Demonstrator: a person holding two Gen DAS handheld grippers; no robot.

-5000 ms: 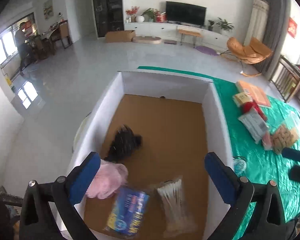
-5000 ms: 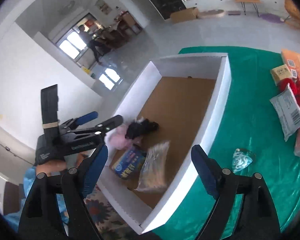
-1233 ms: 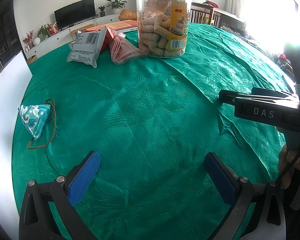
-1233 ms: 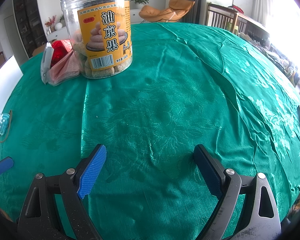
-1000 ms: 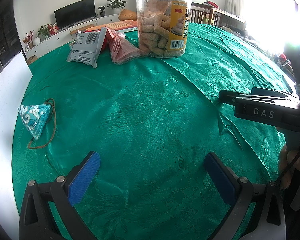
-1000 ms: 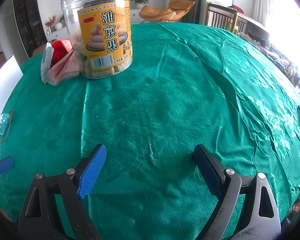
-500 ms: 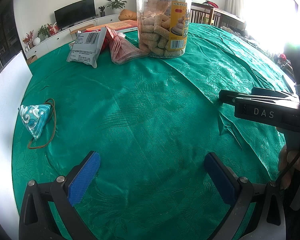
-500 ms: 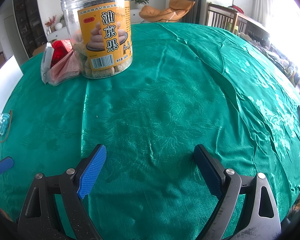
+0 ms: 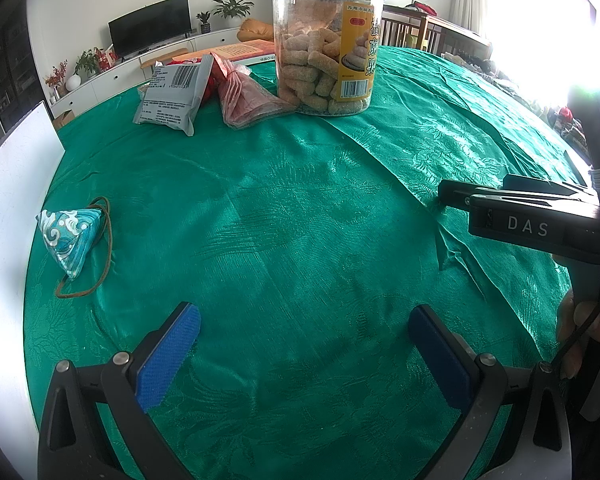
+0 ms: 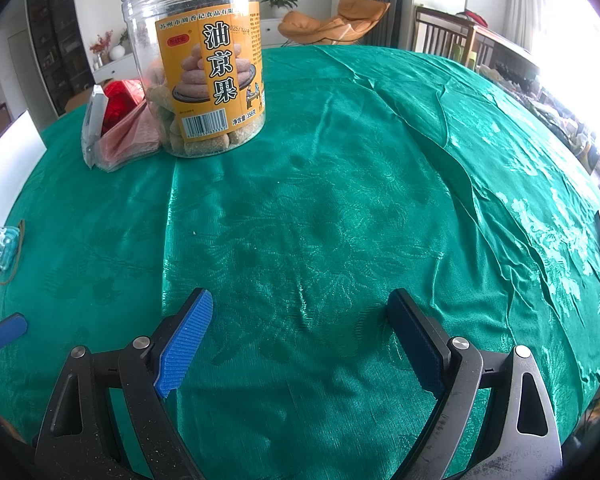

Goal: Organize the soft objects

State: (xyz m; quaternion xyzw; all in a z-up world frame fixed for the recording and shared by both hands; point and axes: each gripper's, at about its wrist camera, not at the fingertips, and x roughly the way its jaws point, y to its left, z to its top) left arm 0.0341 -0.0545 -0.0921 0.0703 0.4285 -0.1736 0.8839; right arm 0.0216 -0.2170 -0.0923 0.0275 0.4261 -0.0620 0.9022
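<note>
Green damask tablecloth (image 9: 300, 220) lies bare under my left gripper (image 9: 304, 344) and right gripper (image 10: 296, 332), both spread wide, holding nothing. The teal wave-patterned triangular pouch (image 9: 70, 236), left of the clear snack jar (image 9: 324, 40), remains unsorted, I judge.

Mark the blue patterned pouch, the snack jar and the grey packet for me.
blue patterned pouch (image 9: 70, 234), left wrist view, middle of its cloth face.
snack jar (image 10: 204, 80), right wrist view, on the orange label.
grey packet (image 9: 172, 98), left wrist view, centre of the printed back.
</note>
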